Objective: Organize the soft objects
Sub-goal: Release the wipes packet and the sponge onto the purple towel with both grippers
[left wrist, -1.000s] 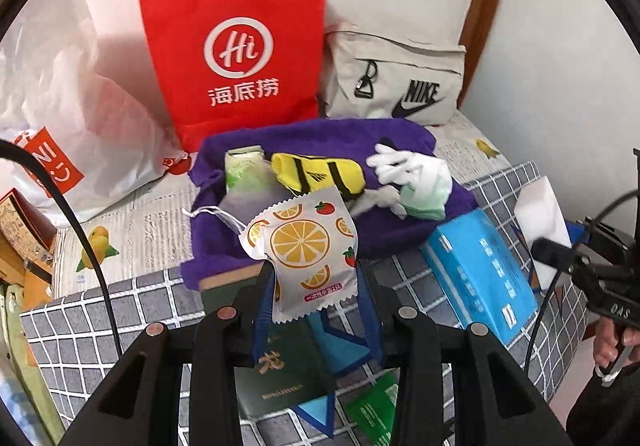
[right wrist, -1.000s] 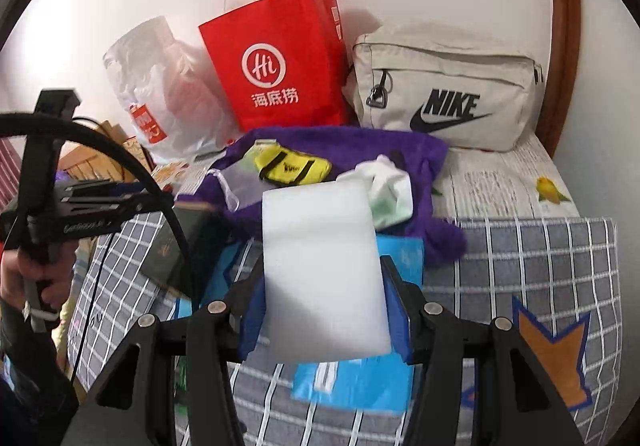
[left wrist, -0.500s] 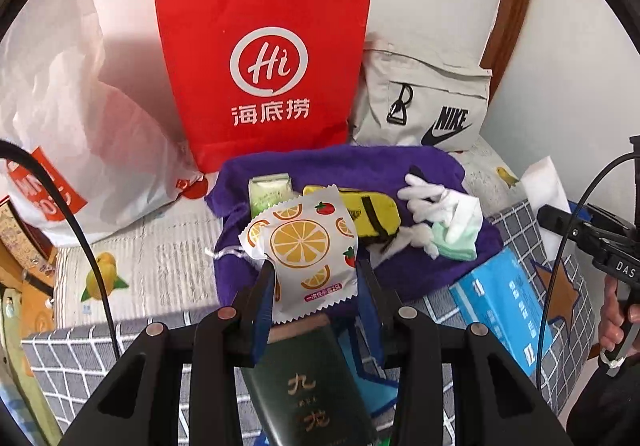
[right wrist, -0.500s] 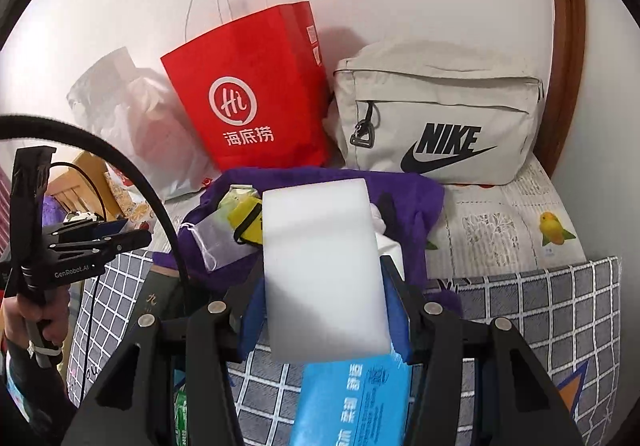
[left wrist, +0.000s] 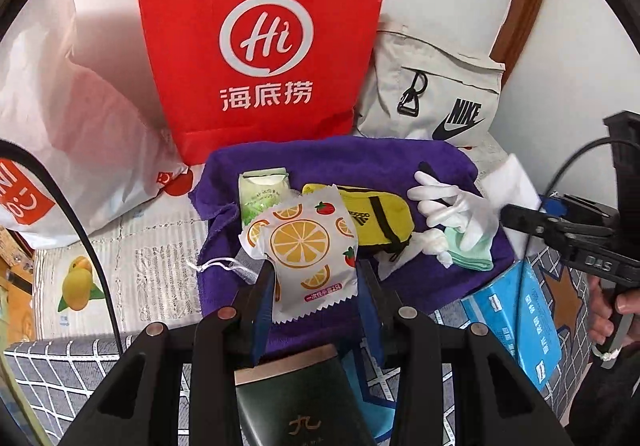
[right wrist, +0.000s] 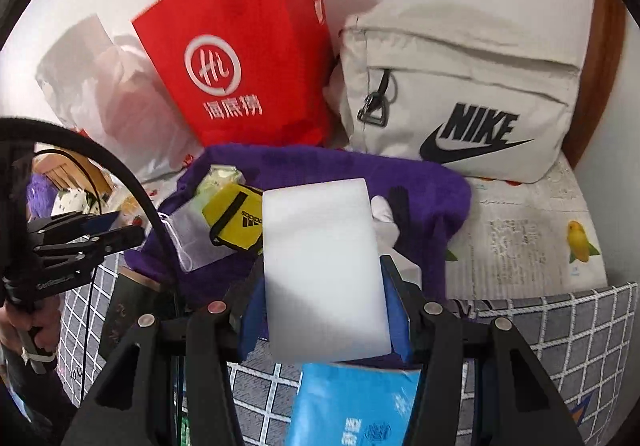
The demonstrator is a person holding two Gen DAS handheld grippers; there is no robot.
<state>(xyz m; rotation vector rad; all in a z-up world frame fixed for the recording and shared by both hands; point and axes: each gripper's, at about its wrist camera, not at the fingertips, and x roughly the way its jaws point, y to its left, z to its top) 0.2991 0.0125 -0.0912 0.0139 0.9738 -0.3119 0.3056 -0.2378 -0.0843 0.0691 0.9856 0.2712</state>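
Only the left wrist view shows the white gloves (left wrist: 452,206) and mint cloth (left wrist: 470,252) on the purple towel (left wrist: 360,162); the right view hides them behind a white foam block (right wrist: 322,266), smooth and rectangular, pinched upright in the right gripper (right wrist: 324,310). The left gripper (left wrist: 316,294) pinches an orange-slice printed sachet (left wrist: 304,250), possibly wipes, above the towel.

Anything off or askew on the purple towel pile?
Nothing damaged or spilled. The purple towel is rumpled, with the yellow pouch, white glove and green tissue pack heaped loosely on it, not lined up.
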